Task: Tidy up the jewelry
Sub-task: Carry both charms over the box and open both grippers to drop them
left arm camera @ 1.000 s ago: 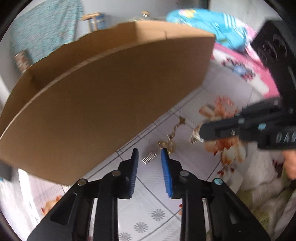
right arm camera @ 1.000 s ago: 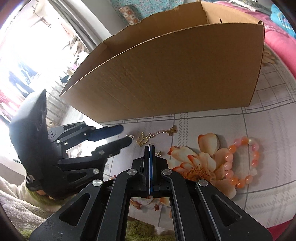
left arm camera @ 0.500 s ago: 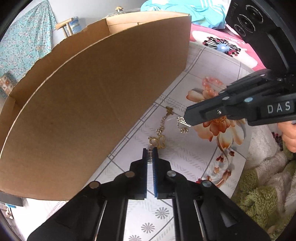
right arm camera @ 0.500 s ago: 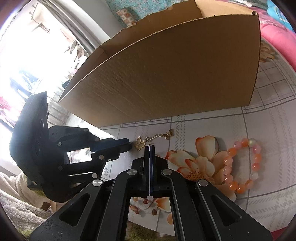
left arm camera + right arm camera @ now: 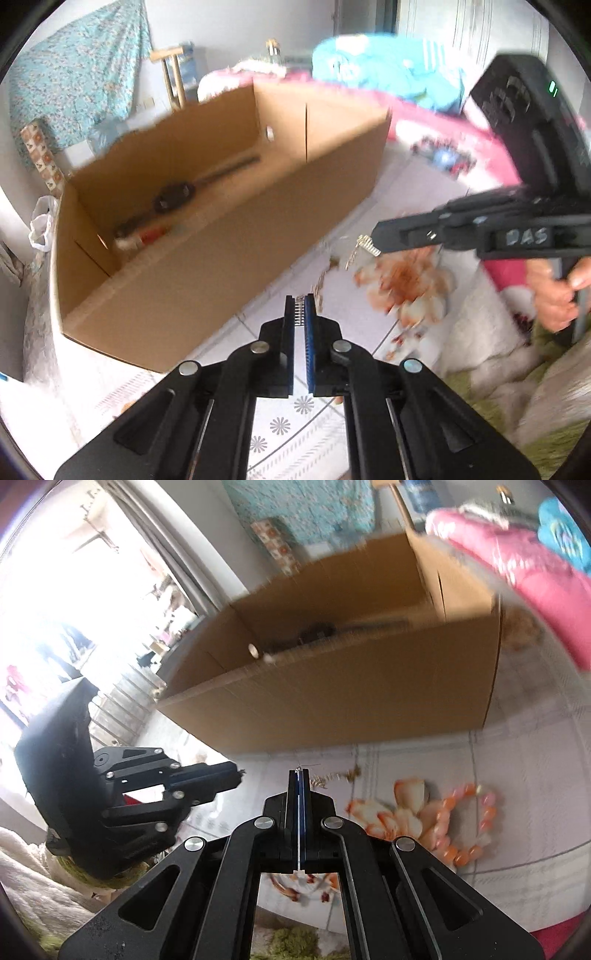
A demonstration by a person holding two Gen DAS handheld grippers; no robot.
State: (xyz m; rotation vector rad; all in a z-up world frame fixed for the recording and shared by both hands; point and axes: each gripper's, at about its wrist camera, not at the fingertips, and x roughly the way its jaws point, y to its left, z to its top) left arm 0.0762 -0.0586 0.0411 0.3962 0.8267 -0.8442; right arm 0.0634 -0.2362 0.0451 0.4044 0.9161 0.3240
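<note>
Two small silver ridged clips (image 5: pixel 298 314), one per gripper, jaws shut

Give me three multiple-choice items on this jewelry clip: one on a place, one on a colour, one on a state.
1. Where does the bead bracelet lie?
A. Inside the cardboard box
B. On the flowered cloth, outside the box
C. Between the right gripper's pads

2. What colour are most of the bracelet's beads?
A. Orange and pink
B. Dark green
C. Black

3. How does the left gripper stand?
A. Wide open over the cloth
B. Shut on nothing
C. Shut on a small silver clasp

Answers:
1. B: the right wrist view shows the bracelet on the flowered cloth, in front of the cardboard box.
2. A: the beads read orange and pale pink against the white cloth.
3. C: the left wrist view shows the small silver clasp, ridged like a spring, pinched between the blue pads.
</note>
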